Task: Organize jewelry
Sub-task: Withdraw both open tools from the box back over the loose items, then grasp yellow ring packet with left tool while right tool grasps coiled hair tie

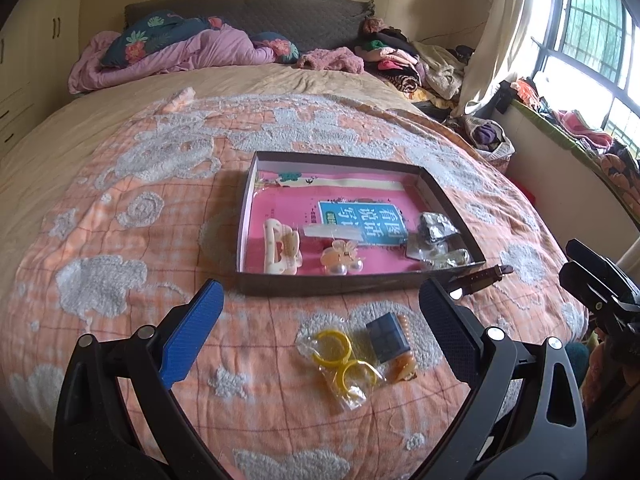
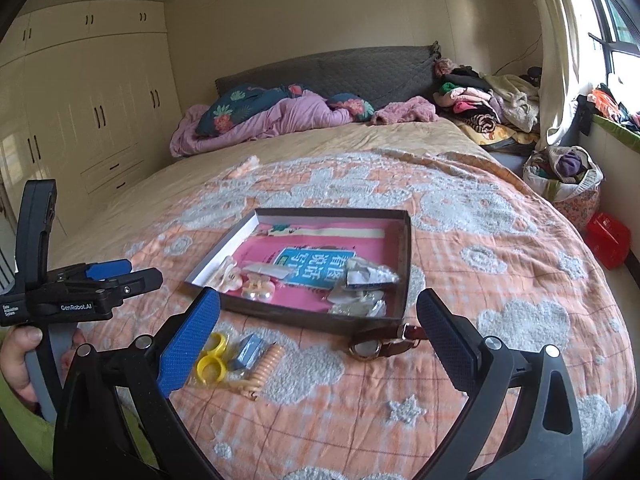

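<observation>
A wide bed (image 2: pixel 360 152) fills the room, spread with an orange quilt (image 2: pixel 460 240) patterned in grey-white. At the bed's head stands a grey padded headboard (image 2: pixel 320 72) against a cream wall (image 2: pixel 300 8). Left of the bed runs a cream wardrobe (image 2: pixel 88 92) with dark handles. Right of the bed, daylight comes through a barred window (image 1: pixel 592 28) with a pale curtain (image 1: pixel 504 32). Clothes (image 2: pixel 480 100) are heaped on the bed's far right corner.

Tray (image 1: pixel 452 196) on bed (image 1: pixel 120 184); watch (image 2: pixel 382 342), rings (image 1: pixel 340 354) before tray.
</observation>
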